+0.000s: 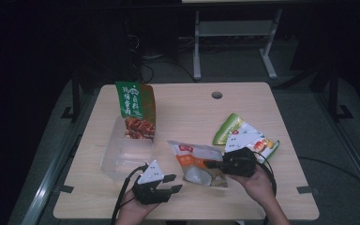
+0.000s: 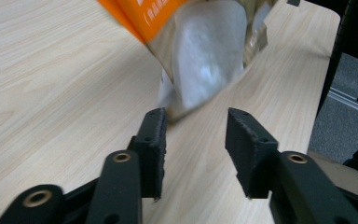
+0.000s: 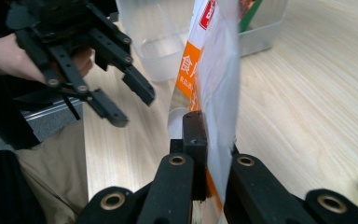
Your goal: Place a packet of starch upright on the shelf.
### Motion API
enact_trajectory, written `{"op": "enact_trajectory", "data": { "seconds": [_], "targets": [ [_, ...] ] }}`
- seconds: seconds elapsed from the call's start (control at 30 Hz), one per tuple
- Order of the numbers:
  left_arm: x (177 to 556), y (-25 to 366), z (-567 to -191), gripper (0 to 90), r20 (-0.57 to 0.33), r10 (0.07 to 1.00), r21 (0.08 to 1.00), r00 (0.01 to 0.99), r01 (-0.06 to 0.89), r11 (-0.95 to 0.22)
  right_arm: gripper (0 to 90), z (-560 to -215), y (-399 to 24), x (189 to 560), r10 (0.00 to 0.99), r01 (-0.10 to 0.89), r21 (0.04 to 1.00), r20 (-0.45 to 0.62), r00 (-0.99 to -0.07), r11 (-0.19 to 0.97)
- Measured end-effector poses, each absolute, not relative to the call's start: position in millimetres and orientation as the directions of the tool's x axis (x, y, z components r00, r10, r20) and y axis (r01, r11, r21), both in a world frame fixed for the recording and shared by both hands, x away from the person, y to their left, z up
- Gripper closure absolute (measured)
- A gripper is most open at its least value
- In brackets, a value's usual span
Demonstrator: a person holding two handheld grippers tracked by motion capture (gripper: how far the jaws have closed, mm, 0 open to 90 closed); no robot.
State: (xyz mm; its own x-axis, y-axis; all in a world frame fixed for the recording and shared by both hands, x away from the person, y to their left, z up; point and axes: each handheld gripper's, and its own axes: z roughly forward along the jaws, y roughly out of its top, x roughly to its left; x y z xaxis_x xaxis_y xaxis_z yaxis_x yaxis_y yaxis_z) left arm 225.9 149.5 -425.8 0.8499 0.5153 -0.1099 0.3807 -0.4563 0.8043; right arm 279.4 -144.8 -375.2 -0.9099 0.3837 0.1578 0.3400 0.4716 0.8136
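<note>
Right gripper view shows the right gripper (image 3: 209,154) clamping the orange snack pouch (image 3: 214,70), a light, limp, slippery thing best pinched by its flat edge, while the left gripper (image 3: 130,102) hangs released beside it.

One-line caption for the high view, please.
Right gripper clamps the orange pouch; left gripper open beside it, near the plastic bin.

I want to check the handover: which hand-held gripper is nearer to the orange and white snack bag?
Right. The right hand-held gripper is shut on the orange and white snack bag; the left hand-held gripper is open just beside it, apart.
</note>
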Motion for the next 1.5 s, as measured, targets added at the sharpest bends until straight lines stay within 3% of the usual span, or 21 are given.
{"op": "enact_trajectory", "data": {
  "seconds": [0.43, 0.67, 1.5],
  "targets": [
    [209.8, 160.4, -422.9, 45.4, -0.073, 0.471, 0.787, 0.879, 0.341, -0.514, 89.5, -347.7, -133.7, 295.9, 0.386, 0.343, 0.821, 0.165, -0.908, 0.457],
    [205.9, 164.0, -421.8, 40.1, -0.083, 0.453, 0.813, 0.888, 0.323, -0.484, 89.5, -330.6, -117.5, 307.9, 0.37, 0.341, 0.829, 0.177, -0.912, 0.444],
    [201.0, 160.6, -425.4, 39.3, -0.056, 0.442, 0.81, 0.895, 0.299, -0.504, 89.5, -293.5, -27.4, 341.0, 0.266, 0.271, 0.853, 0.163, -0.95, 0.445]
  ]
}}
